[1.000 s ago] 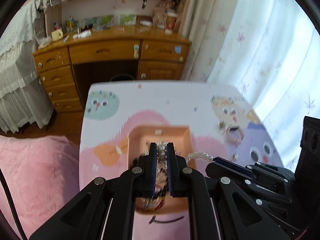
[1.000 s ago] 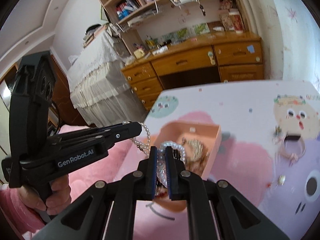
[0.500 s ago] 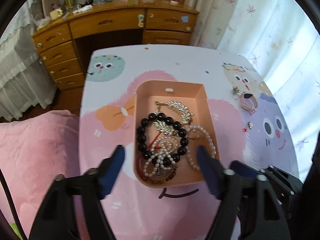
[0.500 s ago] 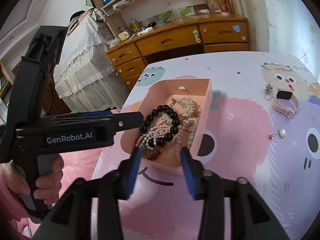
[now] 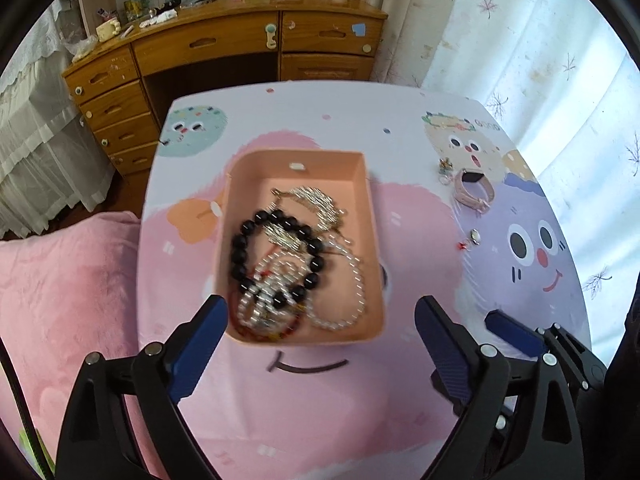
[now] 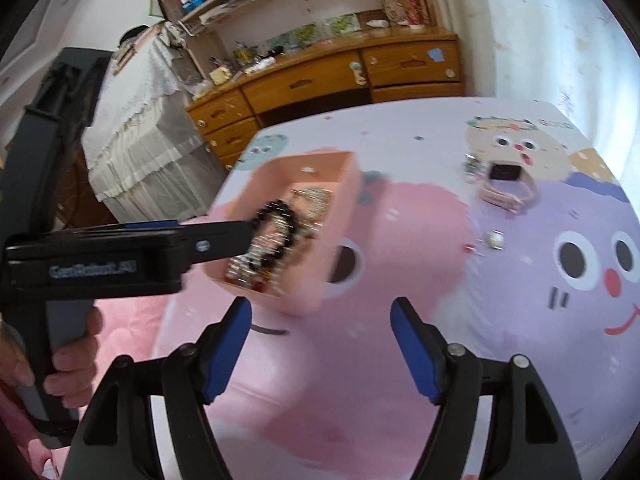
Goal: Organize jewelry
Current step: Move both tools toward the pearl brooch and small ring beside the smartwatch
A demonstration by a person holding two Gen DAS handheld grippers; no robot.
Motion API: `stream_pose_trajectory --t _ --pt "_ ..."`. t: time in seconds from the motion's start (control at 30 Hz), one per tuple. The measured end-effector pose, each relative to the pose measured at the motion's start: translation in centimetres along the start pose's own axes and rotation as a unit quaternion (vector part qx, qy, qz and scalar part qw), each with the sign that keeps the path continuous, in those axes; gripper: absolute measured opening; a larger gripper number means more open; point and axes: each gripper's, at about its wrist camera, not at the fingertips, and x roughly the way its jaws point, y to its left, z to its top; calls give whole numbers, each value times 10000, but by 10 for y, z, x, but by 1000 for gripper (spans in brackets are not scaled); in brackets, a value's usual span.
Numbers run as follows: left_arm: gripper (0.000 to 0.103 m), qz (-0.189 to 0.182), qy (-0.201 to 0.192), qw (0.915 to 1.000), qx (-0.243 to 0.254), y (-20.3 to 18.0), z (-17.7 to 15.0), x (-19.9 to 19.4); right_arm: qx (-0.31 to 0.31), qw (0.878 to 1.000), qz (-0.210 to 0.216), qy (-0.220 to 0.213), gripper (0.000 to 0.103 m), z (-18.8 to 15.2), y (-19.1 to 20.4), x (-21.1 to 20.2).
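Observation:
A peach box (image 5: pixel 360 168) (image 6: pixel 340 184) sits on the cartoon-print table and holds a black bead bracelet (image 5: pixel 240 248), pearl strands (image 5: pixel 356 280) and a gold piece (image 5: pixel 316 200). My left gripper (image 5: pixel 320 340) is open and empty, just short of the box's near edge. My right gripper (image 6: pixel 320 340) is open and empty, near the box's front right corner. A pink watch (image 5: pixel 474 188) (image 6: pixel 508 184) and small earrings (image 5: pixel 474 236) (image 6: pixel 496 240) lie on the table to the right.
The table (image 5: pixel 320 420) ends at the left over a pink cushion (image 5: pixel 60 280). A wooden desk (image 5: pixel 224 40) stands behind. White curtains (image 5: pixel 540 60) hang at the right. The left gripper's body (image 6: pixel 100 260) crosses the right wrist view.
Both grippers were shut on a pearl strand over the box. They let it fall into the box, opened wide and drew back toward the near side.

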Motion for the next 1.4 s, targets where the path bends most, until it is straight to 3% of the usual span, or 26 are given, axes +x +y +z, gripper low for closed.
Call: stream_pose_trajectory --t 0.2,0.33,0.5,0.7,0.93,1.0,1.13,1.4 --pt "93 142 32 9999 -12 -35 -9 9 -87 9990 -326 299 74 0 -44 -6" --pt "93 216 28 9996 189 -65 -10 14 -719 9947 -575 456 74 1 -62 -9" --pt "93 239 -122 9969 734 -98 -5 22 -2108 9739 -556 637 74 5 -80 -8" --pt "93 204 -527 9880 1436 -132 2 37 -3455 9339 -339 857 74 13 -109 8" --pt "93 45 -454 9891 1396 -156 6 73 -4009 9117 356 827 74 28 -138 25" --pt "93 -8 -425 9910 1269 -159 8 84 -4078 9083 479 802 68 32 -140 30" --pt "77 -120 -403 9932 1088 -164 11 103 -4221 9007 684 772 53 36 -143 42" --pt "44 -231 -144 9942 1041 -163 20 130 -4188 8991 1027 753 38 46 -144 55"
